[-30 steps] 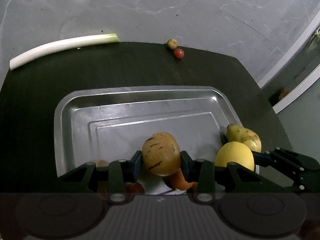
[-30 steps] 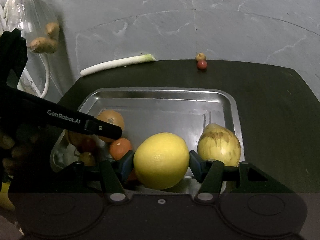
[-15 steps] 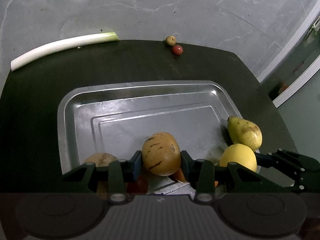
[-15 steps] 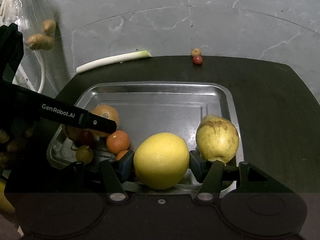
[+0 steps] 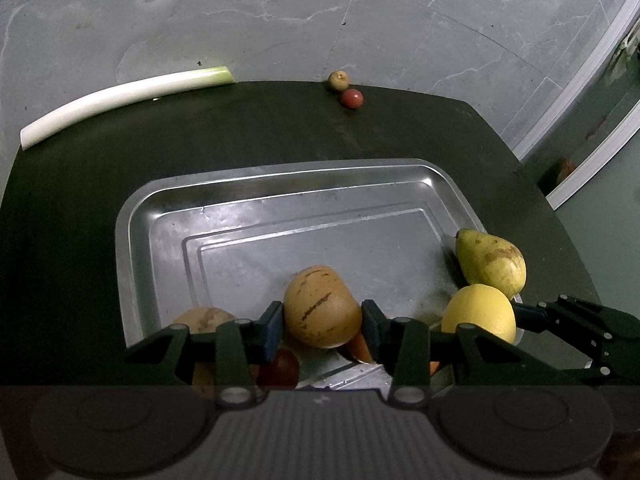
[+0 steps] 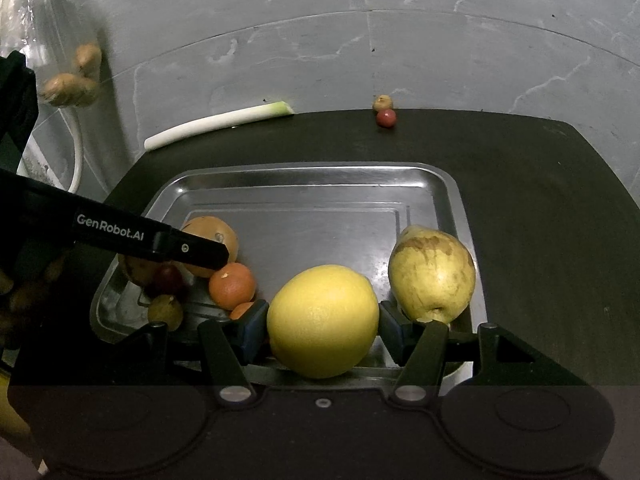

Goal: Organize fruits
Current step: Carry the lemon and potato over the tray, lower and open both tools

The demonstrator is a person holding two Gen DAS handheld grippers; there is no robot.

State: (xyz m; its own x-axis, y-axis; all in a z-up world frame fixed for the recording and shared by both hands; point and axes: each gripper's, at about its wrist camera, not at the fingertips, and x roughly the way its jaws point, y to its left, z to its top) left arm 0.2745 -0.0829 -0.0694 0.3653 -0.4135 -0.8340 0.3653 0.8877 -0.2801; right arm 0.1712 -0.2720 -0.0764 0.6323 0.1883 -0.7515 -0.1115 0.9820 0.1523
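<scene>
The left hand-held gripper (image 5: pixel 322 326) was clamped on a tan, brown-streaked fruit (image 5: pixel 320 306), its blue pads pressed against both flanks, and it held that fruit over the near part of the steel tray (image 5: pixel 280 184). The right hand-held gripper (image 6: pixel 322 326) was clamped the same way on a large yellow citrus (image 6: pixel 323 320), also over the tray's near edge, just beside a blotched pear (image 6: pixel 432 274) that lay against the right rim. A tan round fruit (image 6: pixel 212 236), an orange (image 6: pixel 232 285), a dark red fruit (image 6: pixel 170 278) and a small greenish one (image 6: pixel 165 311) were bunched in the near left corner, while two little fruits (image 5: pixel 346 89) sat far off at the back edge of the dark table (image 5: pixel 400 128), near a leek (image 5: pixel 124 98). The chief risk seemed to be rolling: both held fruits were round and smooth, gripped only across a narrow band, so a release from any height could send them across the slick tray floor or over its low rim. The citrus hung close to the pear, and setting it down could nudge the pear against the rim or over it. The two grippers also worked close together over the same corner, so one could clip the other or scatter the bunched fruit.
</scene>
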